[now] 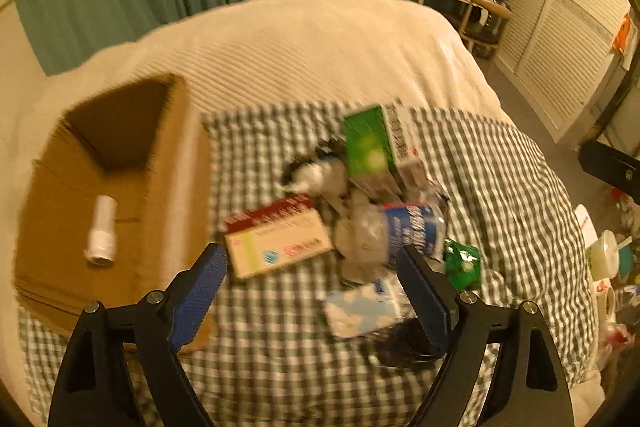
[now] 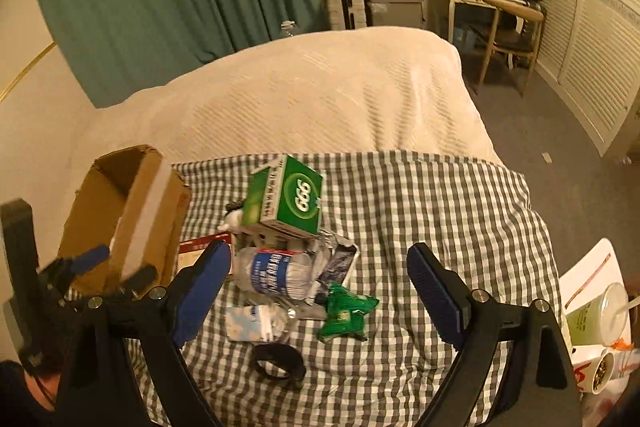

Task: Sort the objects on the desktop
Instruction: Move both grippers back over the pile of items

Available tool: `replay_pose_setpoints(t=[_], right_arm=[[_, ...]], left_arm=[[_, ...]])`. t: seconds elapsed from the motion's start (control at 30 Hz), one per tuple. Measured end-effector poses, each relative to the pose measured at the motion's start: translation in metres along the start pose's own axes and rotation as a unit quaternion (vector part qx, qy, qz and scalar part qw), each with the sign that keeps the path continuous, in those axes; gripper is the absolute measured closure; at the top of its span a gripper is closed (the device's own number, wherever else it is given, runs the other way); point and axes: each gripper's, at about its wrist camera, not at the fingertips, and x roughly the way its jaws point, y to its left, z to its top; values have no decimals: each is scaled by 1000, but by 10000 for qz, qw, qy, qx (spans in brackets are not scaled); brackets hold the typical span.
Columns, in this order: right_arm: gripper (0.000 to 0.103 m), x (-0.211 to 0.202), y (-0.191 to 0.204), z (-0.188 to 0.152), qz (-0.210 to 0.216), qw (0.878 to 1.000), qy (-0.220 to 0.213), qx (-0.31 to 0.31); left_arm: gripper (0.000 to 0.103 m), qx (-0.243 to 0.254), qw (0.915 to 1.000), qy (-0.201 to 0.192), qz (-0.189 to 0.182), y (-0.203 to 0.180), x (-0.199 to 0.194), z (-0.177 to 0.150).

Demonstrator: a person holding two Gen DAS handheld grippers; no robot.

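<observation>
1. left gripper (image 1: 312, 259): jaws spread wide, nothing between the pads, above the checked cloth (image 1: 280, 347)
2. right gripper (image 2: 320, 255): jaws wide apart, empty, over the pile
3. cardboard box (image 1: 120, 195) at the cloth's left edge; white bottle (image 1: 102, 231) lies inside
4. pile mid-cloth: green box (image 2: 298, 199), crushed water bottle (image 2: 276, 273), green packet (image 2: 346, 311)
5. small black-and-white item (image 1: 316, 175) beside the green box, possibly a toy (blurred)

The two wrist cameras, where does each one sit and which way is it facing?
Left wrist: on the left hand-held gripper, looking down at the checked cloth, the clutter pile and the cardboard box holding a white bottle; its open blue fingers show.
Right wrist: on the right hand-held gripper, facing the same pile from further right; its open fingers and the left hand-held gripper show.
Shared: box, green carton, water bottle.
</observation>
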Motion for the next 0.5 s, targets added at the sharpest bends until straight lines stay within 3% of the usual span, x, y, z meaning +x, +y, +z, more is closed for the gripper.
replay_pose_setpoints(t=[0.27,0.5], right_arm=[[13,34,-29,-17,-273,9993,206,-160],[13,71,-60,-44,-415,9971,637,60]], left_arm=[[14,-567,9958,324,-639,-28,43,-4],[14,-220,9959,549,-677,-58,80,-12]])
